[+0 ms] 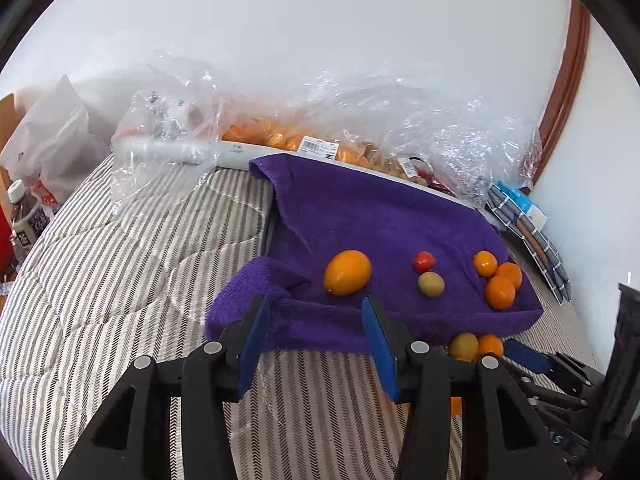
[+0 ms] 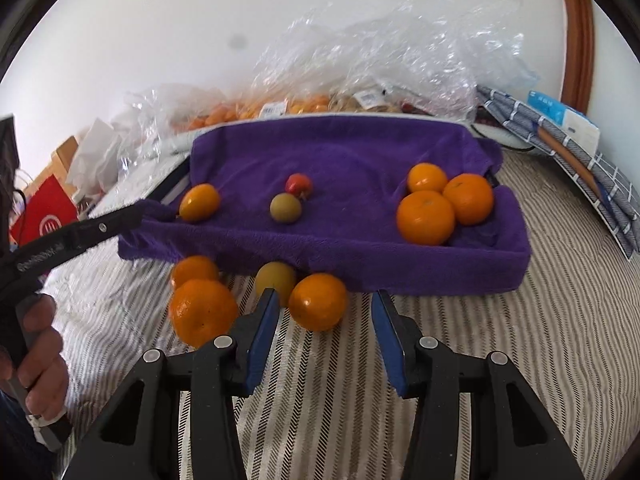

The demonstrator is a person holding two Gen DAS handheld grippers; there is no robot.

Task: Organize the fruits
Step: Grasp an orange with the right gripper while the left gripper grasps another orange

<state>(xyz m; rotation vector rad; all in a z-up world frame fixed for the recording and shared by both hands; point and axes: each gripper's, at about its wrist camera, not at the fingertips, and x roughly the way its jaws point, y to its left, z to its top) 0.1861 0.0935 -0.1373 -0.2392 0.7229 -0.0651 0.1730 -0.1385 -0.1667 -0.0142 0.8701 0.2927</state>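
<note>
Only the right wrist view shows all four fruits lying on the striped quilted bed [image 2: 480, 360] before the purple terry towel [image 2: 360, 152]: three round orange mandarins [image 2: 318, 300] and a yellow-green fruit [image 2: 276, 280]. The left hand-held gripper [image 1: 316, 308] gapes wide at the towel's front edge, near an oval orange fruit [image 1: 347, 272]. The right hand-held gripper [image 2: 324, 300] is wide, empty. Crinkled clear plastic bags [image 2: 400, 52] crowd the far side.

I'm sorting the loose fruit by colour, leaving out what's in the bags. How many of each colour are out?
Orange: 7, e.g. the mandarin on the purple towel
Yellow-green: 2, e.g. the one on the towel
Red: 1, the small red fruit
Total: 10
</note>
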